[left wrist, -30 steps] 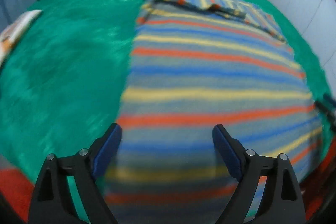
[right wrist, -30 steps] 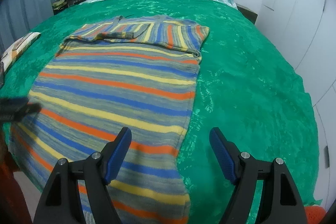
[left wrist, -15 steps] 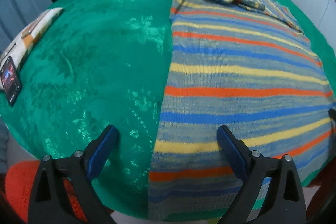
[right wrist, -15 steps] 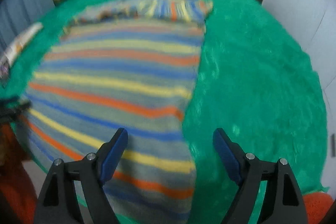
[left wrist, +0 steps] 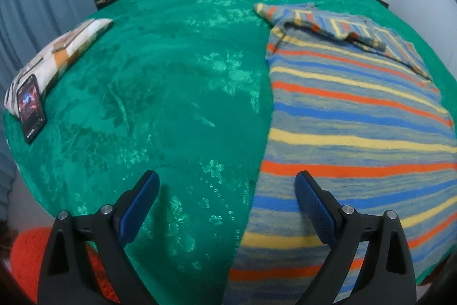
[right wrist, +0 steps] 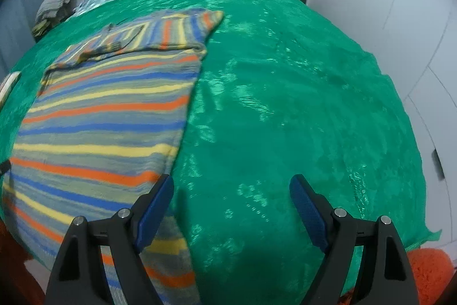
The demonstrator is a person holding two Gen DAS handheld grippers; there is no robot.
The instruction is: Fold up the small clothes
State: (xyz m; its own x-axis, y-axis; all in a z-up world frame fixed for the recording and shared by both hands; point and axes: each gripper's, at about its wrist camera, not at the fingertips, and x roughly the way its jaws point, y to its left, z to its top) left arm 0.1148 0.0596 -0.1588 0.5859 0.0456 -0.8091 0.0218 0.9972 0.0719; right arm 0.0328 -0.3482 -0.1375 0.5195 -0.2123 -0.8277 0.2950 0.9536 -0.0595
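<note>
Sweater lies flat on the green blanket, sleeves tucked, ready for folding; left gripper and right gripper hover spread wide and empty at its near corners.

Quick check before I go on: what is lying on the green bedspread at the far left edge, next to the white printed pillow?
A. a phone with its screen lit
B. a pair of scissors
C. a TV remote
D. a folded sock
A. In the left wrist view a phone with a lit screen lies on the green bedspread, against the white printed pillow.
</note>
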